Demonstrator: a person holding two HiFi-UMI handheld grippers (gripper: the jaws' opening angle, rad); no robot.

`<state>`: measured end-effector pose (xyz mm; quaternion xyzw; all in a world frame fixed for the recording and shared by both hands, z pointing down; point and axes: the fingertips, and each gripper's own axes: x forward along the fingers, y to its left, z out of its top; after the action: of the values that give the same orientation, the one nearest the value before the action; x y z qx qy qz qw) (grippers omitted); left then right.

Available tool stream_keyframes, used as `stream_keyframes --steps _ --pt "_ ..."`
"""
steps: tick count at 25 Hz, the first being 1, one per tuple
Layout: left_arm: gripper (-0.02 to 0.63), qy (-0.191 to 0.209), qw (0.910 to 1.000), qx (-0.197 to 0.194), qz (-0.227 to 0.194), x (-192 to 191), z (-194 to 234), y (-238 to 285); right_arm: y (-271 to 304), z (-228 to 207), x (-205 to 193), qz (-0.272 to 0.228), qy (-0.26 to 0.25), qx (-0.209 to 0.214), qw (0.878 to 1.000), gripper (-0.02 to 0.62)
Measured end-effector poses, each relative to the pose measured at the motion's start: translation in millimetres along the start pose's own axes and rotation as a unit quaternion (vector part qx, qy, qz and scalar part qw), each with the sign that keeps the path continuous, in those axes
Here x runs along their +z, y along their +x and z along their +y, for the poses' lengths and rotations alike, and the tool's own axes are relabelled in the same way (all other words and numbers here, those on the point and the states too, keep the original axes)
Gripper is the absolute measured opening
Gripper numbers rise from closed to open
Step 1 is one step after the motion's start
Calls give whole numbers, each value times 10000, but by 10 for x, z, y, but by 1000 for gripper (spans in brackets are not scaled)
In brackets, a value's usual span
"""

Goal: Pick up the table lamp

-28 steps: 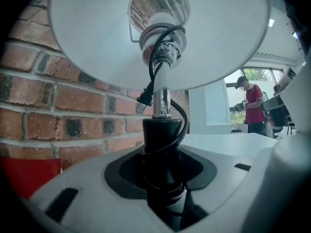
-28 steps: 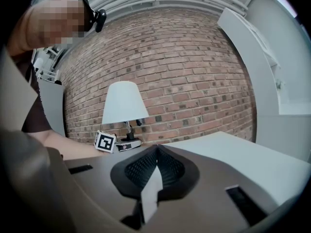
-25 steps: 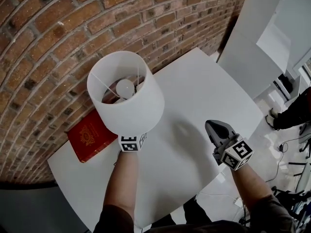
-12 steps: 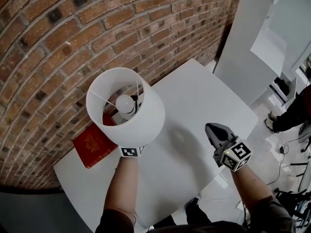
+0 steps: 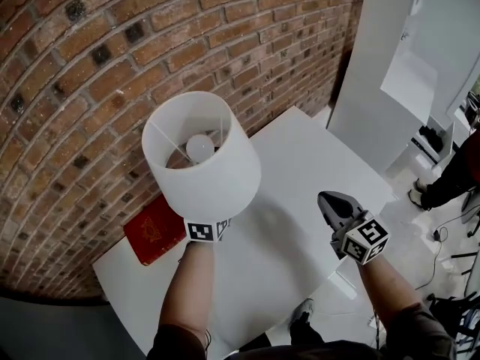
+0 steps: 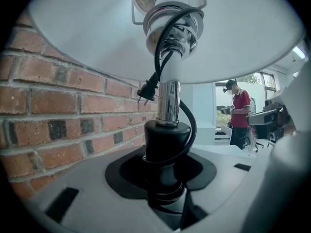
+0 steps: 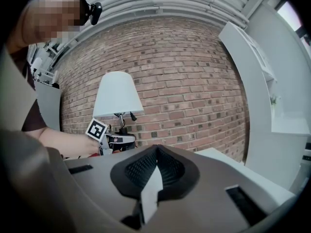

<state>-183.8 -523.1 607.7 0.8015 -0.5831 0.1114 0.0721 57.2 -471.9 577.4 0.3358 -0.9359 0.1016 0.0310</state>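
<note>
Now, nearest to the camera, the left gripper (image 6: 165, 193) holds the table lamp (image 5: 201, 156) — its jaws are clamped on the black lower part of the stem, where the cord is wound. The right gripper (image 5: 334, 205) has its jaws together, with nothing in them. Compared with a second ago the lamp is higher, clear of the white table (image 5: 300, 163). The red book (image 5: 154, 231) stays lying there by the brick wall (image 5: 90, 66) — so I judge the pick-up is essentially done.
</note>
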Motion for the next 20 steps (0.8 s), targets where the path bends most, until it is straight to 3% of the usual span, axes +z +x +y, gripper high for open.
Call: stream_keyframes --steps 20 --pt "155 250 9969 -748 -33 1581 -666 -193 -602 -208 1240 -164 -299 -577 9978 -6"
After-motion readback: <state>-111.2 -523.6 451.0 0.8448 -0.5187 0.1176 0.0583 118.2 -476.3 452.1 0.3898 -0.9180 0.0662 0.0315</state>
